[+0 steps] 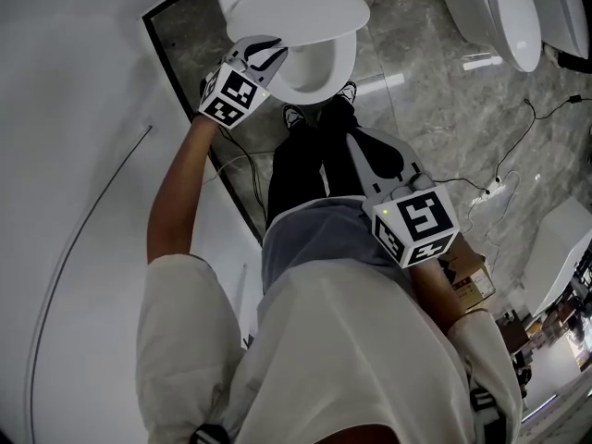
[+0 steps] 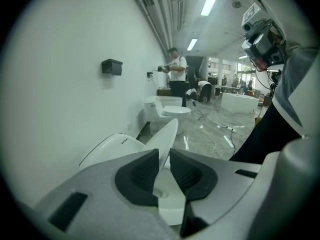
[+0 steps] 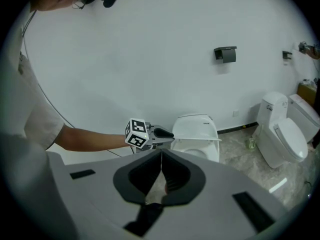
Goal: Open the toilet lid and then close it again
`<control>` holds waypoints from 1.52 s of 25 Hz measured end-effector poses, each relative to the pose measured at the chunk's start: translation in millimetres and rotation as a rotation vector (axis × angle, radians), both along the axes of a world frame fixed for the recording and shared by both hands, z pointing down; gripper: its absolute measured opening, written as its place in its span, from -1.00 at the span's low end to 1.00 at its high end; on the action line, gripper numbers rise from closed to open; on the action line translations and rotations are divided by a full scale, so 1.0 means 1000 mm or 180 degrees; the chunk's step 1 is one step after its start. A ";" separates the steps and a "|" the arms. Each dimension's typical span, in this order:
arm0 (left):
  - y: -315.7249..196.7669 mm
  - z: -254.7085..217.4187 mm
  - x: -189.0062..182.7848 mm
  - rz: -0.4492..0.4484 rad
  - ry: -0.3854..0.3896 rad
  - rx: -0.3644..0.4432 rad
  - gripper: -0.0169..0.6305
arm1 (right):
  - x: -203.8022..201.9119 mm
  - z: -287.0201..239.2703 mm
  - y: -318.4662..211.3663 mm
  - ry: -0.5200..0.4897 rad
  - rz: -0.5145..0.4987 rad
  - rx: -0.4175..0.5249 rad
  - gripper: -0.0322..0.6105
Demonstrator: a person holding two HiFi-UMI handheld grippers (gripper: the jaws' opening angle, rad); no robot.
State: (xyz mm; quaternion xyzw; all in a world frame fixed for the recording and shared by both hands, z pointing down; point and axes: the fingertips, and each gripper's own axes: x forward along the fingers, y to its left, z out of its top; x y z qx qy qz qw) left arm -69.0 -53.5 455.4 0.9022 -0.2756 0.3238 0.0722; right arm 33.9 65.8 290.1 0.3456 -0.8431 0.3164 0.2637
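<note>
The white toilet [image 1: 319, 67] stands at the top of the head view with its lid [image 1: 296, 12] held part-way between upright and flat over the bowl. My left gripper [image 1: 268, 55] is at the lid's left edge, shut on it. In the left gripper view the lid's thin white edge [image 2: 165, 134] runs between the dark pads [image 2: 145, 171]. The right gripper view shows the tilted lid [image 3: 196, 128] with my left gripper [image 3: 169, 133] on its side. My right gripper [image 1: 363, 144] hangs back over the person's dark trousers, shut, nothing between its jaws [image 3: 161, 174].
A white wall [image 1: 74, 109] with a black skirting strip runs along the left. Other toilets [image 1: 513, 12] stand to the right on the marble floor. A cable and power strip [image 1: 490, 191] lie there. A wall paper holder [image 3: 226, 54] hangs above. People stand far back [image 2: 176, 79].
</note>
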 end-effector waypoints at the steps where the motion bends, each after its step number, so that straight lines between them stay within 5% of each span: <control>1: 0.003 0.003 0.002 0.0001 0.0014 -0.0019 -0.78 | 0.001 0.002 0.000 0.0007 0.0006 -0.0003 -0.87; 22: 0.064 0.055 0.020 0.0052 0.0005 -0.0252 -0.75 | 0.027 0.026 -0.021 0.0106 0.0223 -0.0068 -0.87; 38: 0.111 0.115 0.037 0.0105 -0.0276 -0.0533 -0.73 | 0.022 0.054 0.001 0.0111 0.0052 -0.0227 -0.87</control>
